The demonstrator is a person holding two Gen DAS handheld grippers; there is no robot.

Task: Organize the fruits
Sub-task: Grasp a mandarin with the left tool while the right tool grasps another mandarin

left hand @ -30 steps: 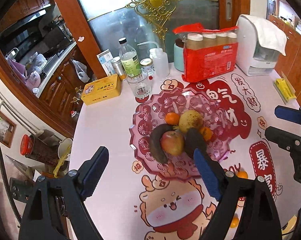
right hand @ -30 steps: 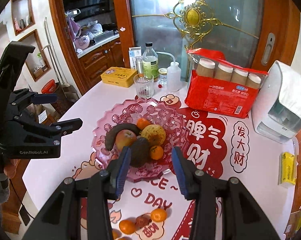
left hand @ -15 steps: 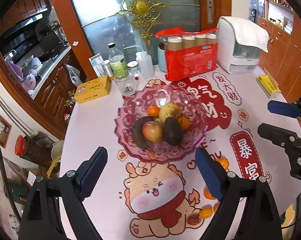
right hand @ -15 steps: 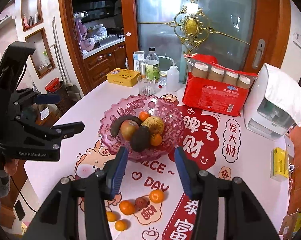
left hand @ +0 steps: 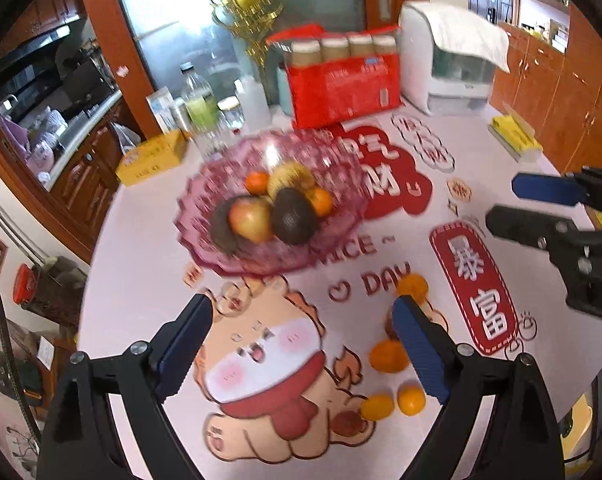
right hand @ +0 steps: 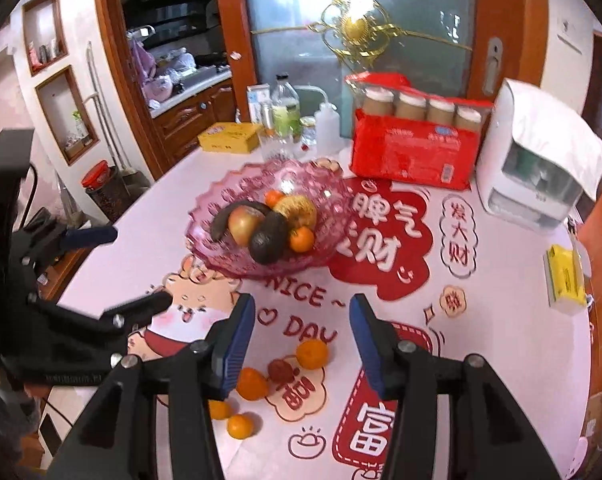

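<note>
A pink glass bowl [left hand: 341,168] [right hand: 325,192] in the middle of the table holds an apple [right hand: 243,220], an avocado [right hand: 267,238], a dark banana [right hand: 221,224], a yellowish fruit and small oranges. Several loose oranges lie on the near tablecloth, one [right hand: 312,354] beside a small dark red fruit [right hand: 279,370], another [left hand: 389,355] by my left gripper's right finger. My left gripper [left hand: 301,312] hangs wide open over the cartoon print, with nothing between its fingers. My right gripper [right hand: 301,308] is open more narrowly above the loose fruit, also holding nothing.
Behind the bowl stand a red pack of paper cups [right hand: 413,152], a white appliance under a cloth [right hand: 541,160], bottles, a glass and a yellow box [right hand: 229,136]. A yellow packet [right hand: 563,276] lies at the right edge. The round table drops off on the left.
Both grippers have drawn back from the bowl toward the near side and sunk lower, so the loose oranges have come into view. The right jaws stand a little wider.
</note>
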